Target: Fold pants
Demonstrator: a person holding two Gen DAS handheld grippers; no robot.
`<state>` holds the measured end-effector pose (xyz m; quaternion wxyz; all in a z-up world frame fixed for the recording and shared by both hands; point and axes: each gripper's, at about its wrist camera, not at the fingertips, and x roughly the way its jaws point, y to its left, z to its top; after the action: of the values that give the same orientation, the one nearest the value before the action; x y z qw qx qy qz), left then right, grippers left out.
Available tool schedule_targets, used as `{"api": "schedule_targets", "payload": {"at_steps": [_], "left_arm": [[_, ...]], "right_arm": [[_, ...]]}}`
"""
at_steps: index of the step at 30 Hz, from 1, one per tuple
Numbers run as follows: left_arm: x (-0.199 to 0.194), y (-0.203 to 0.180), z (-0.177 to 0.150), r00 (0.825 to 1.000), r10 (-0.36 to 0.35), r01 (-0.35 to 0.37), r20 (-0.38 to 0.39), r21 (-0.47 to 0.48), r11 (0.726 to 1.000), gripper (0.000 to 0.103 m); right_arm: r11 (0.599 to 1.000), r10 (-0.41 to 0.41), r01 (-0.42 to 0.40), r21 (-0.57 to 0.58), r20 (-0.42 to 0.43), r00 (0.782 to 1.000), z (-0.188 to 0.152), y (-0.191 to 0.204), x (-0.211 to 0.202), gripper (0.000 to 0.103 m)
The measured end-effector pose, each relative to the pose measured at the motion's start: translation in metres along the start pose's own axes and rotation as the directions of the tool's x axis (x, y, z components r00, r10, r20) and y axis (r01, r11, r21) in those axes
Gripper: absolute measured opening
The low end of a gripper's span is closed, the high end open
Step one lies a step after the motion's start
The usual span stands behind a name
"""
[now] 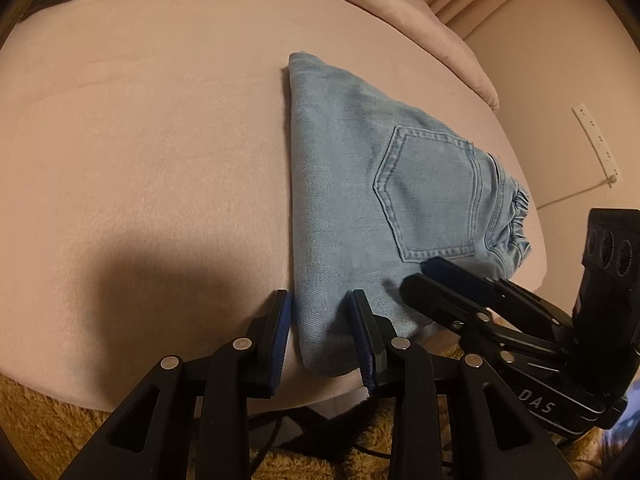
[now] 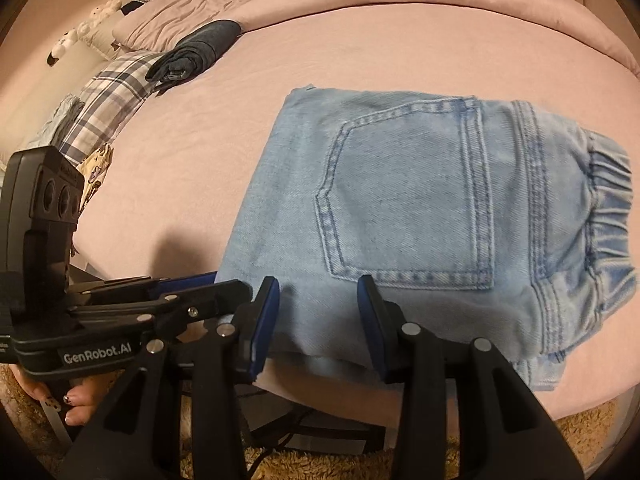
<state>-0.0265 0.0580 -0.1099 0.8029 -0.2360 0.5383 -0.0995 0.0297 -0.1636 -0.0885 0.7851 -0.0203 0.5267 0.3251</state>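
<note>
- Pink bedding (image 1: 140,140) covers the bed under both my grippers, and its near edge curves just below my fingers, with tan shag rug (image 1: 48,432) beyond it.
- My left gripper (image 1: 322,334) stands open, holding nothing; its fingers straddle the near left corner of the pants (image 1: 360,184), one pad off the fold on bare sheet, the other over denim.
- My right gripper (image 2: 318,318) is open too, empty, both pads at the near edge of the pants (image 2: 400,200), just below the back pocket (image 2: 404,196).
- Pants lie folded into a compact block, pocket up, elastic waistband (image 2: 608,208) at the right, close to the bed's right edge.
- Left of the pants the sheet runs wide and bare.
- Farther back on the left sit a dark folded garment (image 2: 196,54), a plaid pillow (image 2: 108,100) and a plush toy (image 2: 84,32), well apart from the pants.
- On the right past the bed, a white power strip (image 1: 596,144) lies on the floor.
</note>
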Motion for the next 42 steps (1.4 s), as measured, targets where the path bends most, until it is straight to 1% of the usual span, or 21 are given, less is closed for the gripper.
{"api": "schedule_targets", "payload": {"at_steps": [5, 6, 7, 8, 12, 16, 20, 22, 27, 34, 42], "left_arm": [[0.001, 0.000, 0.002, 1.000, -0.005, 0.005, -0.011, -0.007, 1.000, 0.034], [0.003, -0.002, 0.004, 1.000, -0.002, 0.002, -0.013, -0.010, 1.000, 0.034], [0.003, -0.002, 0.005, 1.000, 0.005, -0.005, -0.015, -0.011, 1.000, 0.034], [0.004, -0.004, 0.006, 1.000, 0.011, -0.011, -0.014, -0.005, 1.000, 0.034], [0.006, -0.008, 0.007, 1.000, 0.019, -0.019, -0.017, -0.001, 1.000, 0.035], [0.007, -0.007, 0.007, 0.999, 0.025, -0.025, -0.025, -0.011, 1.000, 0.037], [0.007, -0.006, 0.006, 0.999, 0.026, -0.026, -0.024, -0.010, 1.000, 0.037], [0.006, -0.006, 0.006, 0.999, 0.022, -0.023, -0.024, -0.014, 1.000, 0.037], [0.009, -0.005, 0.006, 1.000, 0.020, -0.020, -0.024, -0.015, 1.000, 0.038], [0.009, -0.006, 0.006, 0.999, 0.036, -0.036, -0.020, -0.008, 0.999, 0.038], [0.007, -0.012, 0.004, 0.997, 0.077, -0.076, -0.010, 0.011, 0.997, 0.040]], "right_arm": [[0.998, 0.008, -0.010, 0.056, 0.023, 1.000, -0.002, -0.012, -0.019, 0.041], [0.998, 0.003, -0.005, 0.069, 0.032, 0.999, -0.002, -0.016, -0.025, 0.045], [0.997, -0.021, 0.017, 0.078, 0.044, 0.999, -0.002, -0.019, -0.031, 0.050], [0.995, -0.068, 0.063, 0.080, 0.061, 0.996, -0.003, -0.024, -0.039, 0.051], [0.983, -0.151, 0.143, 0.117, 0.062, 0.987, -0.007, -0.043, -0.052, 0.050], [0.979, -0.137, 0.130, 0.159, 0.030, 0.990, -0.009, -0.054, -0.047, 0.050], [0.976, -0.166, 0.163, 0.142, 0.013, 0.986, -0.007, -0.049, -0.040, 0.051], [0.976, -0.169, 0.166, 0.140, 0.007, 0.986, -0.006, -0.049, -0.038, 0.051], [0.976, -0.161, 0.158, 0.146, 0.004, 0.987, -0.005, -0.050, -0.034, 0.051], [0.977, -0.156, 0.153, 0.149, 0.008, 0.988, -0.007, -0.051, -0.030, 0.051], [0.979, -0.143, 0.138, 0.152, 0.020, 0.990, -0.009, -0.052, -0.029, 0.051]]}}
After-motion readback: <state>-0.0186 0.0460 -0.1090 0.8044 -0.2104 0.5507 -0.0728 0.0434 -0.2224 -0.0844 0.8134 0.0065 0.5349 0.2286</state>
